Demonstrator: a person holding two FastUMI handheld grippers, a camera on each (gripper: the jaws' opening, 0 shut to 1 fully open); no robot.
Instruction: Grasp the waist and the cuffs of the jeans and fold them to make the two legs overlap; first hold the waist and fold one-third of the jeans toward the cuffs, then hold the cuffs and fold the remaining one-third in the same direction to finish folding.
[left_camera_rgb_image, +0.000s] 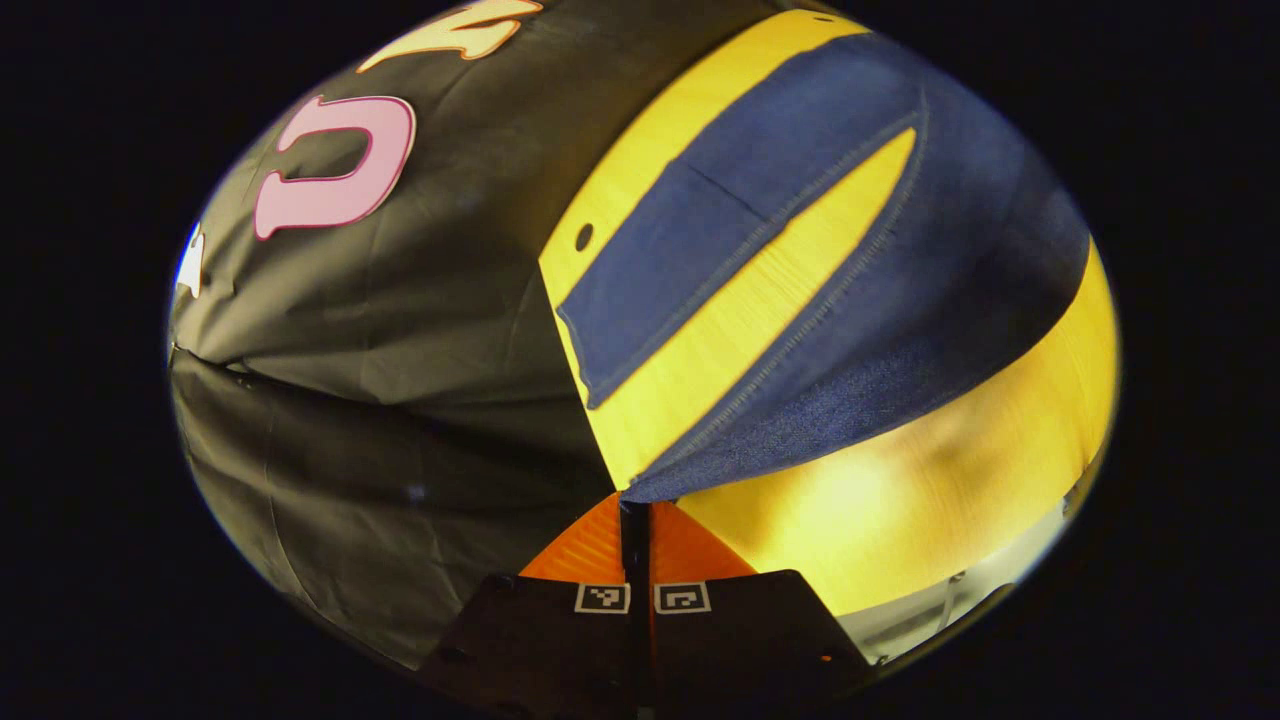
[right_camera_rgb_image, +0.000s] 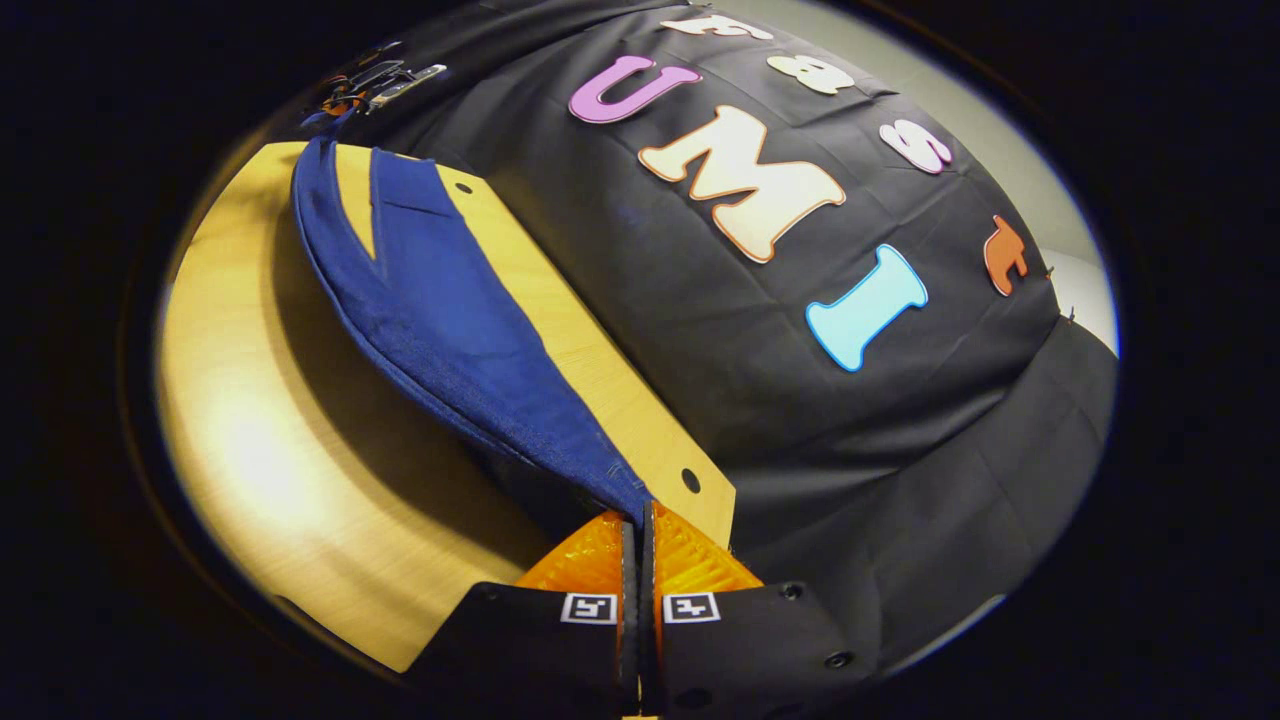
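Left gripper (left_camera_rgb_image: 636, 515): orange fingers pressed together, pinching an edge of the jeans (left_camera_rgb_image: 800, 290). Right gripper (right_camera_rgb_image: 637, 525): likewise clamped on denim at the fingertips. Jeans lifted off the wooden table (left_camera_rgb_image: 930, 510) near both grips, sagging between, legs lying spread on the tabletop farther off.

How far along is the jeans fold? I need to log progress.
Done: both grippers, left and right, are shut on the jeans. In hand: one side hangs lifted above the wooden table, legs apart. Left: overlapping the legs and both one-third folds.
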